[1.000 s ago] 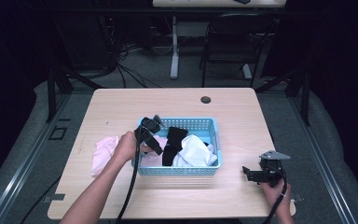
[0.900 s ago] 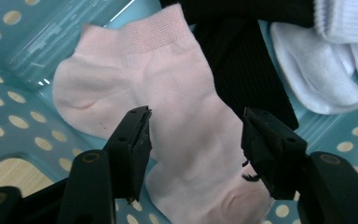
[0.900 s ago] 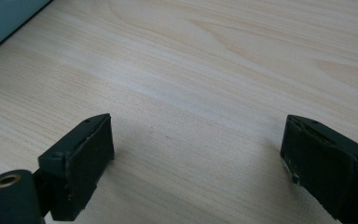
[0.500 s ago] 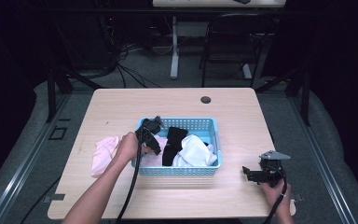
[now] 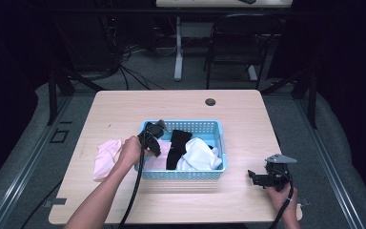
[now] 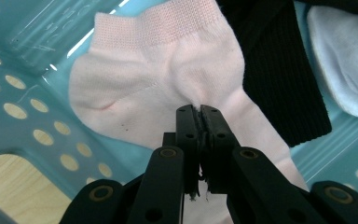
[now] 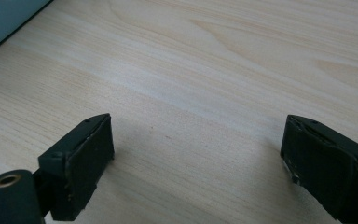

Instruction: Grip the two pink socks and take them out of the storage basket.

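The left gripper (image 6: 198, 108) is down inside the blue basket (image 5: 217, 128), and its jaws have just been closing: they're pressed together now on a small fold of the pink sock (image 6: 168, 84), which lies flat on the basket floor at the left end, touching the black sock (image 6: 279, 79) beside it.

The worry from here is how thin that bite looks (just a pucker of knit at the tips). Lift fast and the fabric could slide out and drop back in. The black sock overlaps the pink one's edge too, so it may drag along and spill over the rim.

In the high view the left hand (image 5: 129, 151) reaches over the basket's left wall, gripper tipped steeply down. The right gripper (image 5: 263, 179) sits low over the bare wooden table (image 5: 124, 109) well right of the basket, jaws spread wide with nothing between them. Another pink garment (image 5: 106, 156) lies on the table left of the basket.
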The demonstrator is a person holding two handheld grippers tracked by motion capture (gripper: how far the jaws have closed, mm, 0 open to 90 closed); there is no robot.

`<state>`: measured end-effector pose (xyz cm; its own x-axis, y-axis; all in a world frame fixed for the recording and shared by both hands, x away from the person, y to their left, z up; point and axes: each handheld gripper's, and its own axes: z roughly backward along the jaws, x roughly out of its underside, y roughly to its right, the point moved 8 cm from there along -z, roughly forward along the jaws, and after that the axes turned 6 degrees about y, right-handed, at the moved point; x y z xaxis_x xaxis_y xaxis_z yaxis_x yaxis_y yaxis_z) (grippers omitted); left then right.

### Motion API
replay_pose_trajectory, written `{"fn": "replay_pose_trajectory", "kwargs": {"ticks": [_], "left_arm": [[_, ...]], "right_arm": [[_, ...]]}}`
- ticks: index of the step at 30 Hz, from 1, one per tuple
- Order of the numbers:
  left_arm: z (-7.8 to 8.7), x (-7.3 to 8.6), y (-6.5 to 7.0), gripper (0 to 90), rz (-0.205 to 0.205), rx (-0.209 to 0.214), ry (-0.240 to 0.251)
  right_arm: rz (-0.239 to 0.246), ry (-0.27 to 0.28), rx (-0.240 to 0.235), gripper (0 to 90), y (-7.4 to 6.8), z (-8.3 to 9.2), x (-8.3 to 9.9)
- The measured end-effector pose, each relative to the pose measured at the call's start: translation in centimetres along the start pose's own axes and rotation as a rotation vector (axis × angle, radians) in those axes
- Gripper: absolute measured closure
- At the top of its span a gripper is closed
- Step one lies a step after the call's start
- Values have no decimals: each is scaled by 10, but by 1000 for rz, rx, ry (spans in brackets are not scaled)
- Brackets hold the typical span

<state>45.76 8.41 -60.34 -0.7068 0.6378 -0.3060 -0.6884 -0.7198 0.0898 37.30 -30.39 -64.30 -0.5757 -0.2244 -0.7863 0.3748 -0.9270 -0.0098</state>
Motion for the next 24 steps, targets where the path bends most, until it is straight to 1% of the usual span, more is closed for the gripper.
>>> {"fn": "replay_pose_trajectory", "kwargs": {"ticks": [3, 5, 7, 10, 12, 13, 21, 24], "left_arm": [[7, -1, 1, 867, -10, -2, 16], [14, -3, 2, 868, -7, 4, 34], [20, -4, 2, 868, -16, -1, 48], [30, -7, 1, 868, -20, -7, 66], [35, -10, 1, 868, -15, -8, 84], [38, -11, 1, 868, -18, -4, 86], [62, -23, 5, 867, -52, -22, 114], [70, -28, 5, 868, -53, -25, 127]], "right_arm": [[-1, 1, 1, 89, 0, 0, 0], [-1, 0, 1, 89, 0, 0, 0], [-1, 0, 1, 89, 0, 0, 0], [-1, 0, 1, 89, 0, 0, 0], [-1, 0, 1, 89, 0, 0, 0], [-1, 0, 2, 90, 0, 0, 0], [-1, 1, 2, 90, 0, 0, 0], [-1, 1, 2, 90, 0, 0, 0]]}}
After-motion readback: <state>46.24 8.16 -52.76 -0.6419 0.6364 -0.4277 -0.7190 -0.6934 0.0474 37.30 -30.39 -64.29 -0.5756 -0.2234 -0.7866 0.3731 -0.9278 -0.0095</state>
